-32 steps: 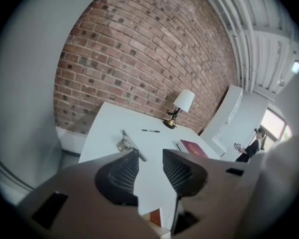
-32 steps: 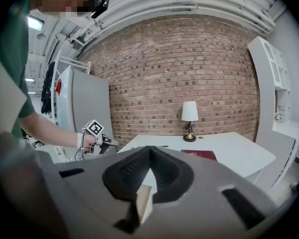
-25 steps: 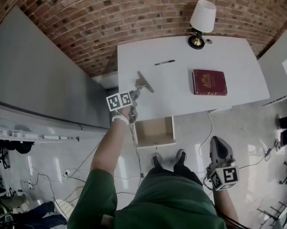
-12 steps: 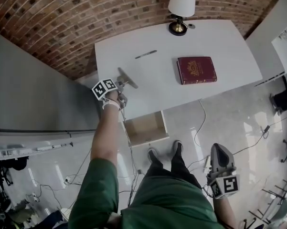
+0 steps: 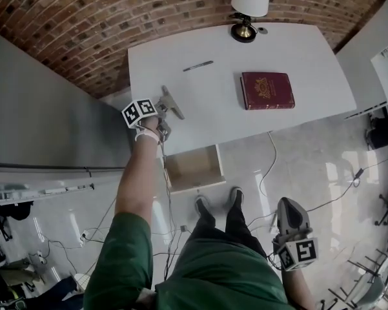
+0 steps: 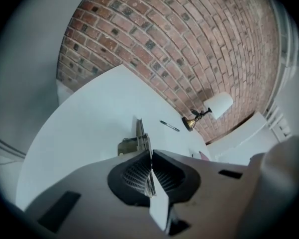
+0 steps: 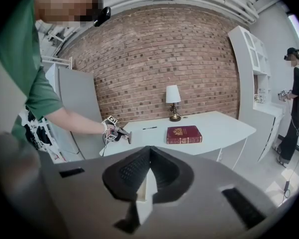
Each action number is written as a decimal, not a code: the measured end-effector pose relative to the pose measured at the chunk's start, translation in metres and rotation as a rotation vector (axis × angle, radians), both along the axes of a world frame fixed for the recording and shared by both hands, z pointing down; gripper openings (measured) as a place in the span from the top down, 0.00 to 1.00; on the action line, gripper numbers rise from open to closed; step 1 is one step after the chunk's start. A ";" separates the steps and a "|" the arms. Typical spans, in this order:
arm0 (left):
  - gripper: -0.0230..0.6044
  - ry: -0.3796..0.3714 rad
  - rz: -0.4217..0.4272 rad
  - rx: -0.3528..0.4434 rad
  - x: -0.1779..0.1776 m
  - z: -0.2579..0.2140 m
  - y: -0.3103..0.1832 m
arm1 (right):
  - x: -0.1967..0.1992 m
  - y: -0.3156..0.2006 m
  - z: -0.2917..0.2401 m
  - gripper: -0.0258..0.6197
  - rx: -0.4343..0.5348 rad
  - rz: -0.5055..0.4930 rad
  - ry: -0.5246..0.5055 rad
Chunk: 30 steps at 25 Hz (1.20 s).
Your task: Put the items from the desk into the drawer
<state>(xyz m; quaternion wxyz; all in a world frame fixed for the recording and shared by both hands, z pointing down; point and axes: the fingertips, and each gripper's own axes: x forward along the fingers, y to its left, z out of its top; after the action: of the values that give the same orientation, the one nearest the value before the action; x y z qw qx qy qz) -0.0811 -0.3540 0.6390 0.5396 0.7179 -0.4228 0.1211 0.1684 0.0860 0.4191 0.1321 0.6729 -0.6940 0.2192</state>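
On the white desk (image 5: 297, 50) lie a black pen (image 5: 198, 65) and a red book (image 5: 266, 90). Below the desk's front edge a wooden drawer (image 5: 192, 168) stands pulled open, with nothing showing inside. My left gripper (image 5: 163, 112) is over the desk's left front part, shut on a thin grey metal item (image 5: 172, 102) that I cannot identify; the item (image 6: 139, 133) sticks out beyond the pads. My right gripper (image 5: 289, 212) hangs low at my right side, away from the desk, shut with nothing in it. The book (image 7: 184, 134) and pen (image 7: 149, 128) also show in the right gripper view.
A lamp (image 5: 248, 5) with a white shade stands at the desk's back edge against the brick wall. A grey panel (image 5: 45, 121) runs along the left. Cables (image 5: 271, 166) trail on the tiled floor. A white shelf unit (image 7: 251, 73) and another person (image 7: 296, 98) stand at the right.
The head camera has swung, so the desk sits higher in view. My left gripper stays at the same spot on the desk with the grey item. The right gripper stays low.
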 end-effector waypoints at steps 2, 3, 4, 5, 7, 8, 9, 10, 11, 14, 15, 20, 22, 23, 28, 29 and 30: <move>0.94 -0.029 0.059 0.032 -0.001 -0.007 0.008 | -0.006 -0.006 -0.001 0.95 0.005 -0.023 -0.008; 0.94 -0.047 0.093 0.053 -0.001 -0.011 0.013 | -0.011 -0.012 -0.004 0.95 0.017 -0.037 -0.015; 0.94 -0.068 0.130 0.073 -0.002 -0.016 0.017 | -0.015 -0.017 -0.007 0.95 0.029 -0.054 -0.020; 0.94 -0.089 0.169 0.094 -0.003 -0.020 0.022 | -0.019 -0.022 -0.009 0.95 0.036 -0.074 -0.023; 0.94 -0.116 0.241 0.132 -0.004 -0.031 0.033 | -0.028 -0.030 -0.008 0.95 0.033 -0.112 -0.031; 0.94 -0.117 0.269 0.149 -0.005 -0.037 0.039 | -0.032 -0.034 -0.007 0.95 0.031 -0.129 -0.036; 0.94 -0.114 0.294 0.166 -0.007 -0.045 0.045 | -0.036 -0.038 -0.007 0.95 0.032 -0.145 -0.041; 0.94 -0.109 0.319 0.187 -0.008 -0.053 0.051 | -0.040 -0.043 -0.006 0.95 0.035 -0.161 -0.045; 0.94 -0.110 0.346 0.212 -0.010 -0.061 0.057 | -0.044 -0.047 -0.006 0.95 0.038 -0.177 -0.048; 0.94 -0.152 0.446 0.306 -0.016 -0.083 0.087 | -0.056 -0.061 -0.004 0.95 0.049 -0.224 -0.067; 0.94 -0.179 0.484 0.344 -0.018 -0.089 0.101 | -0.060 -0.064 -0.002 0.95 0.051 -0.240 -0.076; 0.94 -0.324 0.748 0.495 -0.017 -0.098 0.185 | -0.080 -0.073 0.012 0.95 0.038 -0.327 -0.120; 0.94 -0.380 0.857 0.524 -0.015 -0.092 0.215 | -0.089 -0.077 0.016 0.95 0.032 -0.354 -0.134; 0.94 -0.406 0.904 0.534 -0.015 -0.087 0.227 | -0.093 -0.079 0.017 0.95 0.031 -0.364 -0.140; 0.94 -0.505 1.087 0.584 -0.010 -0.058 0.275 | -0.108 -0.082 0.021 0.95 0.025 -0.405 -0.147; 0.94 -0.515 1.119 0.590 -0.008 -0.051 0.282 | -0.110 -0.082 0.022 0.95 0.022 -0.410 -0.145; 0.94 -0.527 1.151 0.595 -0.006 -0.044 0.290 | -0.111 -0.081 0.024 0.95 0.018 -0.413 -0.143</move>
<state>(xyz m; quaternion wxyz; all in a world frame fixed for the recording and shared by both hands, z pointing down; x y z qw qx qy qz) -0.0869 -0.0645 0.5947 0.0496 0.8918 -0.1072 0.4367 0.0577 0.0054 0.4428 0.1185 0.5005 -0.8265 0.2288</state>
